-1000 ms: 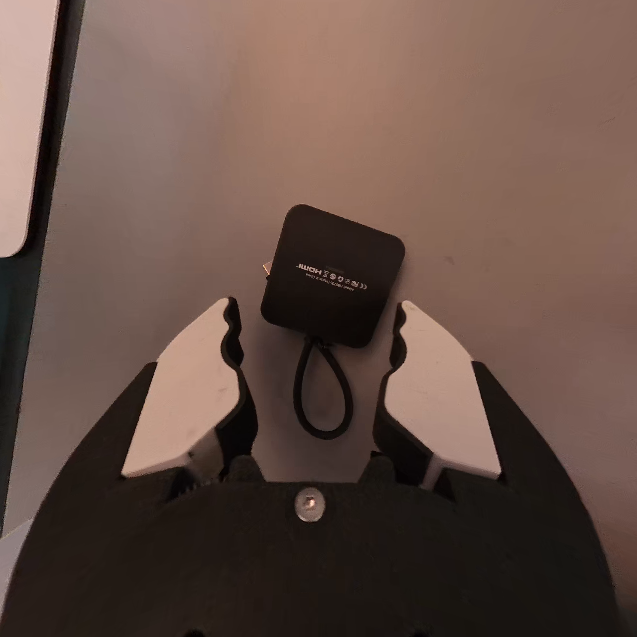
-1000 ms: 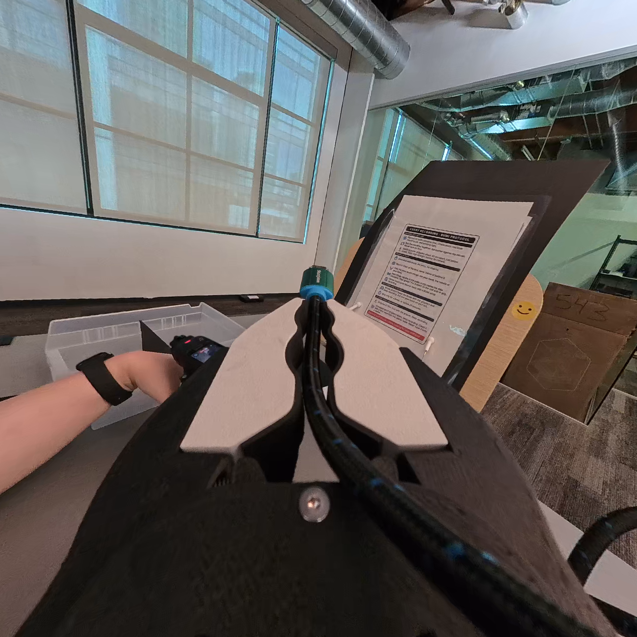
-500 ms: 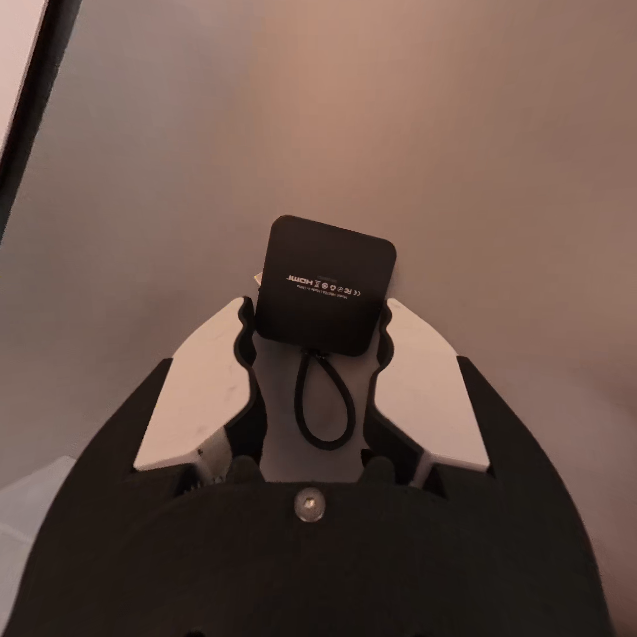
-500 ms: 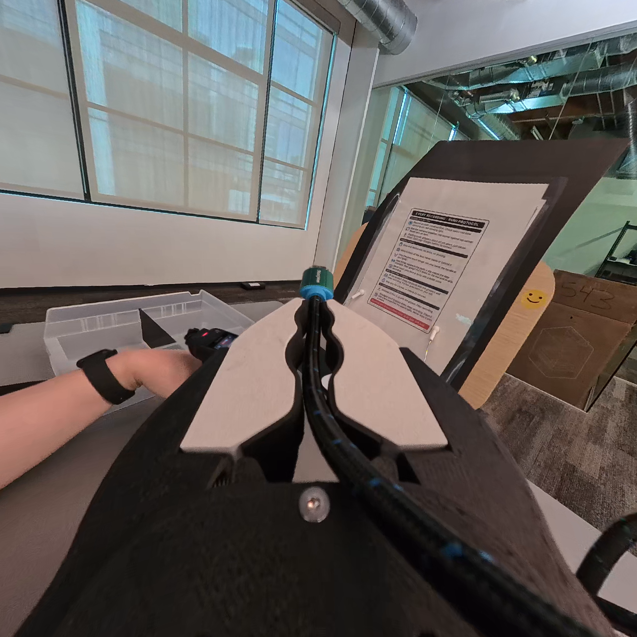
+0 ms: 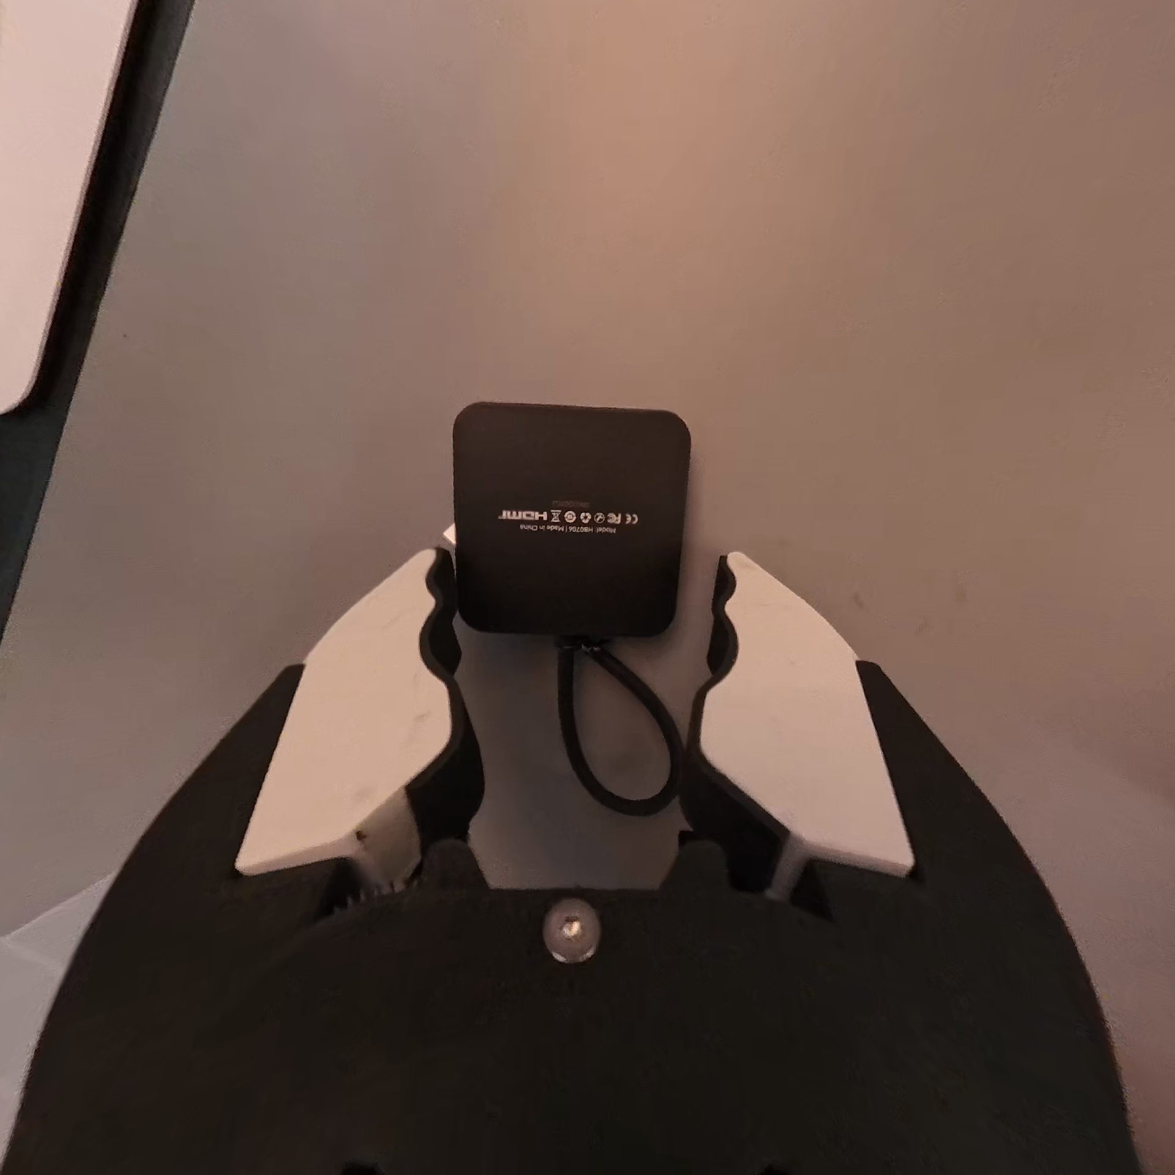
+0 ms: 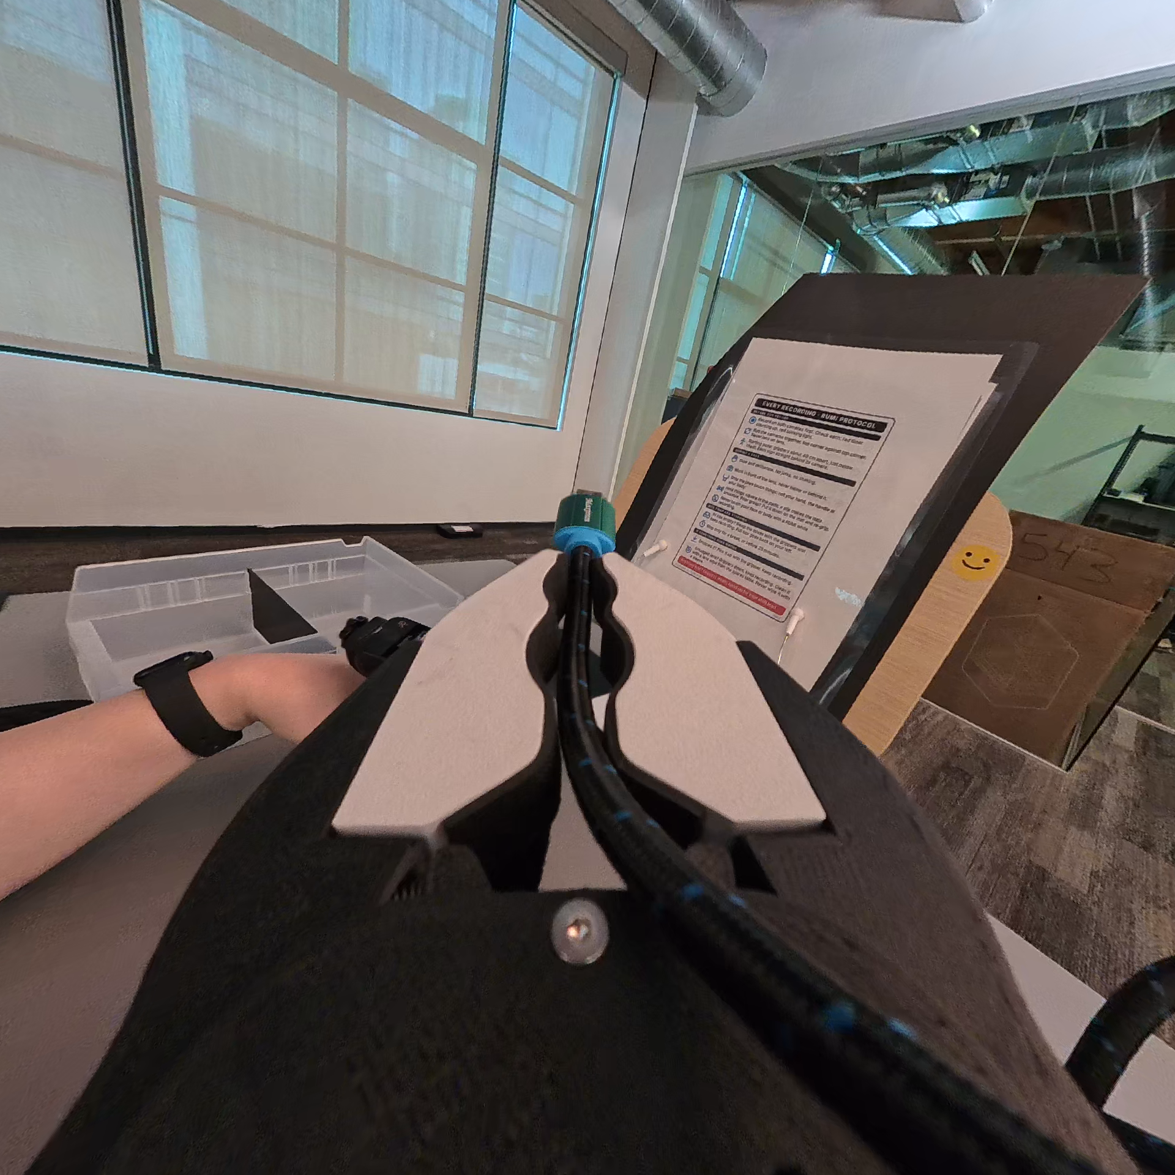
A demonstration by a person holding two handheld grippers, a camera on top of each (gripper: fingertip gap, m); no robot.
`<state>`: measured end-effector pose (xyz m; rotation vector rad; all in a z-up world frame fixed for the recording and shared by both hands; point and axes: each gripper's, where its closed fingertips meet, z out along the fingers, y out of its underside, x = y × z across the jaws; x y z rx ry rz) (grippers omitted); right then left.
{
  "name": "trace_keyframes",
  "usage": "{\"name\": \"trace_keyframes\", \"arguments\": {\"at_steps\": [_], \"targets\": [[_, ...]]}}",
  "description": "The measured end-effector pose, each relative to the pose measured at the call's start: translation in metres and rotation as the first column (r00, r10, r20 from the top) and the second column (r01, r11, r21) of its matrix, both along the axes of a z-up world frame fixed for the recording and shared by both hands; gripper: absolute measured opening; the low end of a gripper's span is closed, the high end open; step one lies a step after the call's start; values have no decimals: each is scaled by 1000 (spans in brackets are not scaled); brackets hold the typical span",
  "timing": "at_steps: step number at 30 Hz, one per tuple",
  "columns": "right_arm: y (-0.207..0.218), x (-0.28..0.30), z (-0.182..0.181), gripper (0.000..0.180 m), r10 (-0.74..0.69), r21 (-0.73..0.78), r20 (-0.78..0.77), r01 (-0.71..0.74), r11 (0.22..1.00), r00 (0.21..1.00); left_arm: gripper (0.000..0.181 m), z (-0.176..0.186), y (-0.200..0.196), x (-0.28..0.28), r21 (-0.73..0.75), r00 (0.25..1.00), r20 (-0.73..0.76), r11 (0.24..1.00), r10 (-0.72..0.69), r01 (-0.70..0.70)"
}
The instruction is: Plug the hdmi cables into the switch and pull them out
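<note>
bare table (image 5: 826, 254) beyond switch (image 5: 570, 518), clear bin (image 6: 191, 591) left

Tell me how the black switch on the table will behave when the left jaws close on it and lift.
The switch looks like a small flat plastic box, so probably light and rigid. Its smooth rounded sides may slip or twist between the left gripper jaws. Its short cable loop would likely dangle limply.

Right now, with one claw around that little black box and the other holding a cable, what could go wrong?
The left gripper is open around the switch, touching only one side; closing may push it askew. The right gripper pinches the cable behind its green plug, so the plug might wobble when inserted.
</note>
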<state>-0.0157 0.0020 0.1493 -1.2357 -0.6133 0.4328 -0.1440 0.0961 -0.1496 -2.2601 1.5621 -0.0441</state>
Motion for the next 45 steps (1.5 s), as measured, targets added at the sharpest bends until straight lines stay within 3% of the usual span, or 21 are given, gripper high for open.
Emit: {"name": "trace_keyframes", "arguments": {"at_steps": [17, 28, 34, 41, 45], "targets": [[2, -2, -4, 8, 1, -13, 19, -1, 1000, 1000, 66, -1, 2, -3, -50, 999, -16, 998, 32, -33], [2, 2, -4, 8, -7, -19, 20, 7, 1000, 1000, 65, 30, 14, 14, -149, 948, 262, 978, 183, -148], [5, 1, -8, 8, -29, -28, 58, 30, 999, 998, 65, 74, 16, 32, -251, 789, 556, 958, 262, -141], [10, -3, -19, 8, -89, -10, 183, 92, 996, 979, 65, 142, 14, 42, -315, 439, 854, 949, 279, 11], [12, -10, -27, 7, -128, 25, 292, 126, 992, 948, 65, 170, 12, 41, -226, 314, 928, 973, 199, 51]]}}
